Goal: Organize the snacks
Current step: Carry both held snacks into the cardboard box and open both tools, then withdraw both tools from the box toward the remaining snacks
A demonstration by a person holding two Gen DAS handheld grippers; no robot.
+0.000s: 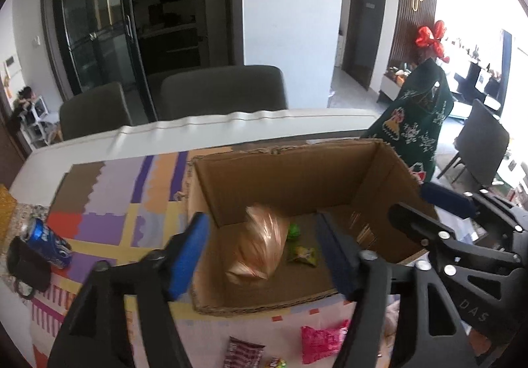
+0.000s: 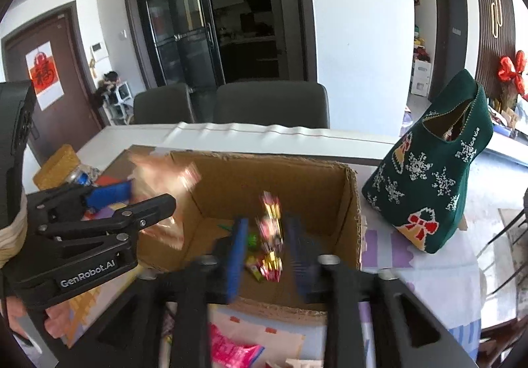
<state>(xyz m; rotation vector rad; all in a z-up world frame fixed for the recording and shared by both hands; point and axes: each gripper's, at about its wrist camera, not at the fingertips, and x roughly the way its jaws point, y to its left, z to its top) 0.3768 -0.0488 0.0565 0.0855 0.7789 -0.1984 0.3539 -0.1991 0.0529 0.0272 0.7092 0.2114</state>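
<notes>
An open cardboard box (image 1: 297, 176) stands on the patterned mat; it also shows in the right wrist view (image 2: 277, 180). My left gripper (image 1: 260, 252) is open above the box, with a shiny copper bag (image 1: 260, 246), blurred, between and below its fingers, apart from them. Green candy wrappers (image 1: 302, 252) lie on the box floor. My right gripper (image 2: 264, 249) is open over the box, and a blurred red-and-gold candy (image 2: 270, 236) hangs between its fingers without touching them. The copper bag (image 2: 158, 183) appears blurred beside the left gripper (image 2: 132, 199).
A blue soda can (image 1: 49, 242) lies left on the mat. Pink snack packets (image 1: 323, 341) lie before the box, also (image 2: 231, 351). A green knitted Christmas bag (image 2: 432, 176) stands right of the box. Grey chairs (image 1: 224, 90) stand behind the white table.
</notes>
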